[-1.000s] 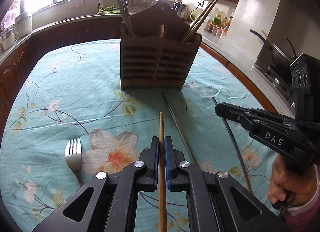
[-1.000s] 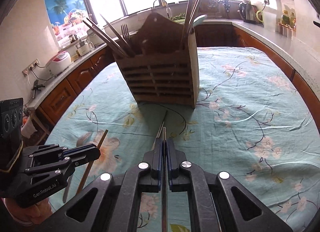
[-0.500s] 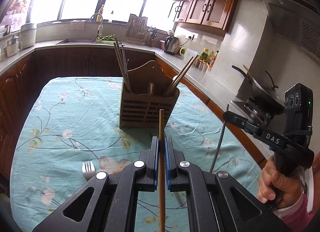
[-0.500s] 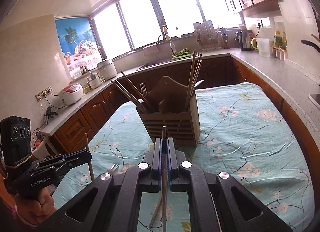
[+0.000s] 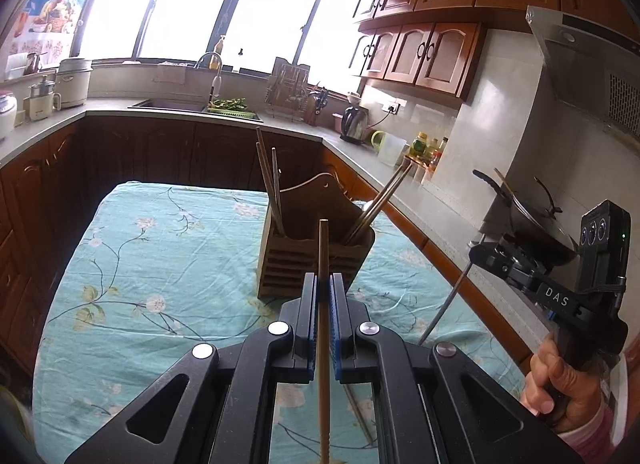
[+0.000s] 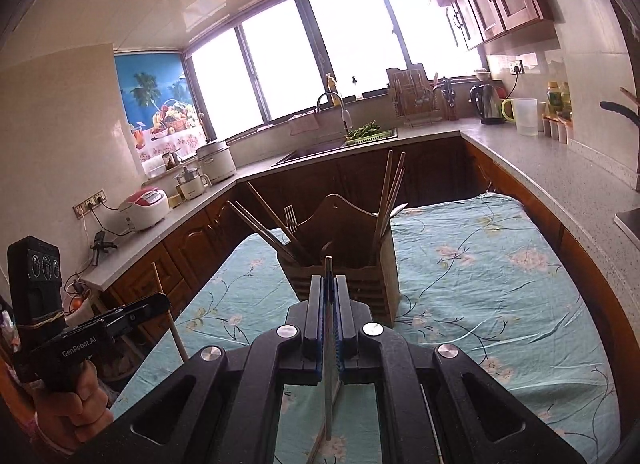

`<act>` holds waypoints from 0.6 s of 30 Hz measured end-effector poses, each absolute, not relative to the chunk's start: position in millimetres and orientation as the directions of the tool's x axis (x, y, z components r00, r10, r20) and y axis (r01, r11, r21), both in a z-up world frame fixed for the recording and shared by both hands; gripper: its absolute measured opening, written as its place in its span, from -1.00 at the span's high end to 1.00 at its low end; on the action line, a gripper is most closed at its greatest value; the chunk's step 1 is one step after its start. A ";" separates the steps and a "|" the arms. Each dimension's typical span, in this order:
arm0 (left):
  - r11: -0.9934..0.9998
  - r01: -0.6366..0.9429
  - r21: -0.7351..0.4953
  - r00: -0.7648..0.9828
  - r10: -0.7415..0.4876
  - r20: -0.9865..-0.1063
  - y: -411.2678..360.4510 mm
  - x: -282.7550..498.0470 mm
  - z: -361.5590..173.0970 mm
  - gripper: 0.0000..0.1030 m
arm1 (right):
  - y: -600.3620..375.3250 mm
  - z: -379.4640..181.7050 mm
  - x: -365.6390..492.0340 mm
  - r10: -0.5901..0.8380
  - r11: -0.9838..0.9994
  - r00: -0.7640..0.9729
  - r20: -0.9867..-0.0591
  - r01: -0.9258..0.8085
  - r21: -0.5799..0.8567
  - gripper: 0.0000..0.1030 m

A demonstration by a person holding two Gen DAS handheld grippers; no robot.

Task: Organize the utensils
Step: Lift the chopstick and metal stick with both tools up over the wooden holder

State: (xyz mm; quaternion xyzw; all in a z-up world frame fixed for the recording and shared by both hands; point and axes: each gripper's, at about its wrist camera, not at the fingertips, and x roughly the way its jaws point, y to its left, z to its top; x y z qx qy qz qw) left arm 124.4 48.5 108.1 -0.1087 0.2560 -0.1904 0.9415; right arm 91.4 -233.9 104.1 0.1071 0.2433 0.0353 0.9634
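In our left tool (image 5: 324,296) the jaws are clamped on a wooden chopstick (image 5: 323,260), whose long axis runs straight out along the fingers and past their tips. In our right tool (image 6: 329,296) the jaws are pinched tight on a thin metal chopstick (image 6: 328,276), lying the same way, tip forward.

Just beyond both tips, dead ahead and lower, stands the wooden utensil holder (image 5: 316,260) on the floral-clothed surface (image 5: 160,264). Its open top faces up, so each stick's axis, now near level, needs tipping toward upright before it can drop in. Neither tool looks clearly nearer; the fisheye makes that hard to judge. From the right tool the holder shows brown chopsticks (image 6: 264,224) and a fork (image 6: 291,218) to the left, paler sticks (image 6: 390,192) to the right.

Readable writing: "DAS" (image 5: 557,296) on the right tool's side, "GenRobot.AI" (image 6: 79,347) on the left tool's. Labels on the far counter bottles are too small.
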 end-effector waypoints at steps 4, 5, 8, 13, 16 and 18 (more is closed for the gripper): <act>0.906 0.294 -0.306 0.830 -0.400 -0.389 50.7 130.3 115.1 0.94 | -236.0 111.9 93.9 0.112 0.975 0.893 -0.436 -0.014 0.222 0.92; 0.907 0.290 -0.305 0.841 -0.393 -0.372 51.0 131.8 118.6 0.94 | -236.6 115.1 95.5 0.108 0.976 0.898 -0.427 -0.013 0.220 0.92; 0.904 0.292 -0.311 0.868 -0.388 -0.312 54.8 135.8 129.2 0.94 | -240.3 126.4 101.1 0.098 0.977 0.914 -0.394 -0.012 0.215 0.92; 0.912 0.282 -0.299 0.914 -0.350 -0.204 54.6 150.6 149.3 0.94 | -246.9 151.0 119.6 0.077 0.979 0.941 -0.329 -0.010 0.202 0.92; 0.916 0.284 -0.282 0.931 -0.334 -0.148 48.4 160.4 157.0 0.94 | -250.3 166.1 132.5 0.056 0.980 0.958 -0.280 0.001 0.200 0.92; 0.919 0.280 -0.276 0.940 -0.322 -0.118 44.1 174.1 158.8 0.94 | -252.1 174.3 141.0 0.044 0.980 0.968 -0.247 0.007 0.201 0.92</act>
